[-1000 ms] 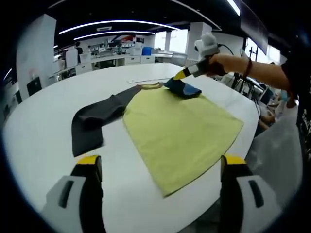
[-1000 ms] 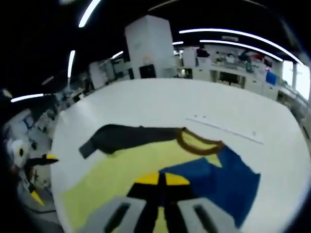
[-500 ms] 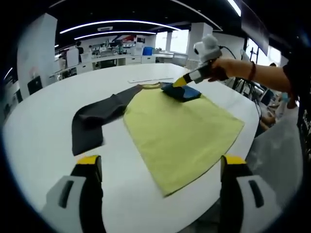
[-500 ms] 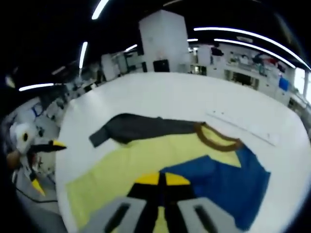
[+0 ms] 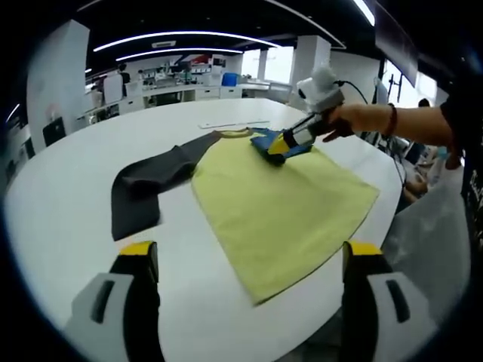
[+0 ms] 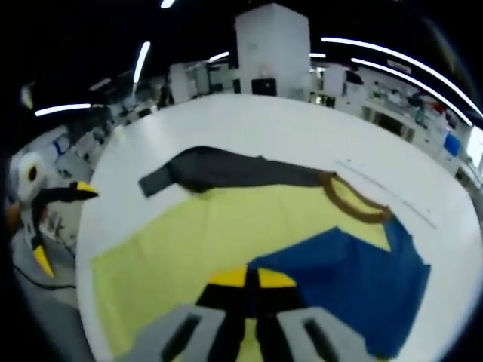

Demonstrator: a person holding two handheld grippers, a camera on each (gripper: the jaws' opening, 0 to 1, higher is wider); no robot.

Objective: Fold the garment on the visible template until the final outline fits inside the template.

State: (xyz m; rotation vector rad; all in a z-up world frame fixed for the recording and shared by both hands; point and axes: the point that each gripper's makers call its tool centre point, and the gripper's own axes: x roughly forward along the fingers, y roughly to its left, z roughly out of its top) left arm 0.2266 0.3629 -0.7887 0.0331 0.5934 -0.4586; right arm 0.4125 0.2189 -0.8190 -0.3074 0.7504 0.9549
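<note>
White table [image 5: 68,181] bears garment [image 5: 279,200], blue sleeve [image 6: 355,283] pinched by right tool [image 6: 251,279].

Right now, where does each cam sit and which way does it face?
Left gripper view: rides the open left tongs at the table's near edge, facing across the shirt; the person's arm shows.
Right gripper view: rides the right tongs, shut on the blue sleeve, facing back across the shirt.
Shared: shirt, dark sleeve, table.

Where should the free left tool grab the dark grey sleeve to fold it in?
Probably the dark grey sleeve at its cuff end, coming from the near table edge. It lies flat, stretched away from the yellow body, with its cuff nearest the open left tool.
</note>
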